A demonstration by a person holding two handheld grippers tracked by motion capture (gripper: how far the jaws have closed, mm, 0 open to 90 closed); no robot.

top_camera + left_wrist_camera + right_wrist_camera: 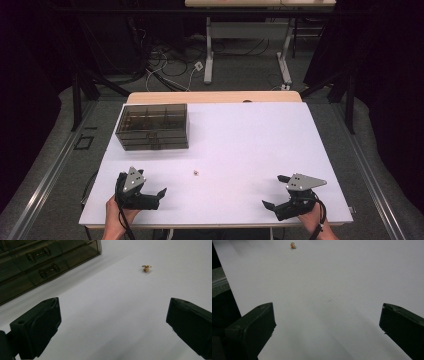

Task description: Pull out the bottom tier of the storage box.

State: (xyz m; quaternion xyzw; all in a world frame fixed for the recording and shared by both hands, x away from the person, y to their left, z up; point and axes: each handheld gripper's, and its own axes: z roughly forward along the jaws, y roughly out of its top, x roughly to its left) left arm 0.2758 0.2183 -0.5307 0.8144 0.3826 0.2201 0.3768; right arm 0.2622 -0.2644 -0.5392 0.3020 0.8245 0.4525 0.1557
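Currently the left gripper (152,187) rests at the tabletop's (260,140) near-left corner, fingers (37,327) apart and empty. Behind it, the smoky drawer box (153,126) occupies the far-left area. A small gold piece (196,173) lies mid-tabletop toward the near edge. At the near-right corner, the right gripper (275,192) has its fingers (252,327) apart and empty.

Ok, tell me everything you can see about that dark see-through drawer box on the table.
The drawer box is a smoky, translucent brown case, plastic by its look, set at the far left of the white table. From above, dividers show through its top, splitting it into compartments. The left gripper view shows its front with two stacked drawers, each with a small bar handle, both shut. It stands flat and upright. Nothing touches it but the table; the tiny gold piece lies apart from it.
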